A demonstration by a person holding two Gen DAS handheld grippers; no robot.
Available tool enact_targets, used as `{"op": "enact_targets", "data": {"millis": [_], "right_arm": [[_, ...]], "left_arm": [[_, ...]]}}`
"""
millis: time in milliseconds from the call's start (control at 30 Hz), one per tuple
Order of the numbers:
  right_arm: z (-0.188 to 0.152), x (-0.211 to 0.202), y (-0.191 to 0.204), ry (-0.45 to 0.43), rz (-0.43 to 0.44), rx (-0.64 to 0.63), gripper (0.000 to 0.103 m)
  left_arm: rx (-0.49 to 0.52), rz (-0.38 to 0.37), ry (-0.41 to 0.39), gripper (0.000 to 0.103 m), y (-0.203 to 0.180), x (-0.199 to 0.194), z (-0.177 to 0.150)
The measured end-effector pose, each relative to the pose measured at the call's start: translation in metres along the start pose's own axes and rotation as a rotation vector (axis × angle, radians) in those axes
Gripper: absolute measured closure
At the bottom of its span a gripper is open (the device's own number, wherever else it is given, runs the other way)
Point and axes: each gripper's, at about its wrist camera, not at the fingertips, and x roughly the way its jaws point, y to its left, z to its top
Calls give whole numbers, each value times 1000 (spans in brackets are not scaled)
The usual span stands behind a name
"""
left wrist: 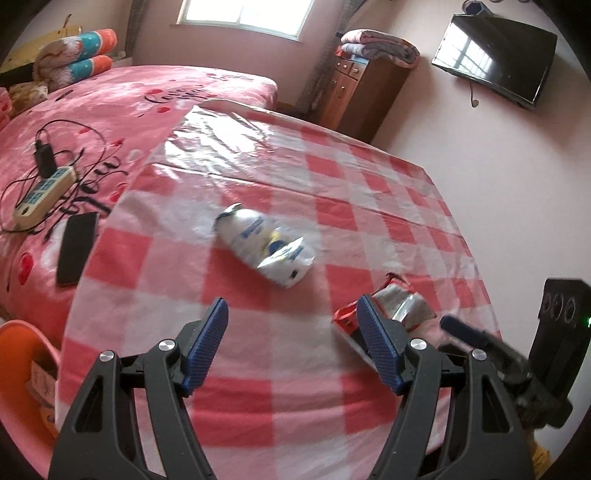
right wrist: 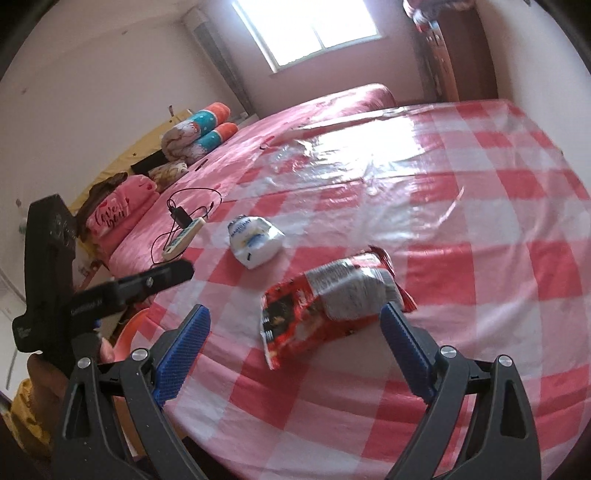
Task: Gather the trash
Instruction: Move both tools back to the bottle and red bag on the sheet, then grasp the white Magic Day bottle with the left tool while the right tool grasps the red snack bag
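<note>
Between my left gripper (left wrist: 293, 314) fingers lies only bare checked cloth: the jaws stand wide apart and hold nothing. Just past my right-hand blue pad on that side, partly hidden behind it, sits the red and silver snack wrapper (left wrist: 397, 304), lying flat on the tablecloth (left wrist: 388, 206). Further ahead, near the middle of the table, the white crumpled packet (left wrist: 267, 245) with blue and yellow print rests on its side, well clear of both pads.

My right gripper (right wrist: 295, 321) is also spread wide, and the red and silver wrapper (right wrist: 332, 295) lies just ahead of the gap between its tips, closer to the right pad, which seems to overlap its edge; I cannot tell whether that pad touches it. Nothing is pinched. The white packet (right wrist: 255, 240) lies beyond and to the left of the wrapper, apart from it.

Each of my tools shows in the other's view: the right one blurred at the lower right of the left camera, the left one dark at the left edge of the right camera.

Beyond the table stands a bed with a pink bedspread (left wrist: 110, 103). On it lie a black phone (left wrist: 77, 253), a power strip (left wrist: 42, 194) with a black charger and cables, and rolled blankets (left wrist: 77, 55) near the headboard. An orange basin (left wrist: 22, 369) shows low beside the table at my left. A dark television (left wrist: 495, 59) hangs on the wall, next to a wooden cabinet (left wrist: 354, 92) topped with folded bedding, and a bright window (left wrist: 243, 14) sits behind.
</note>
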Motion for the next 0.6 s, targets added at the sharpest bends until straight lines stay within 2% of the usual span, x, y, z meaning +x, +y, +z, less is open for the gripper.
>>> {"op": "enact_targets", "data": {"millis": [233, 600], "right_arm": [[-2, 14, -12, 50, 46, 41, 11], [7, 34, -11, 75, 22, 32, 11]], "left_arm": [[10, 67, 39, 30, -9, 33, 19], [1, 82, 62, 30, -6, 70, 39]]}}
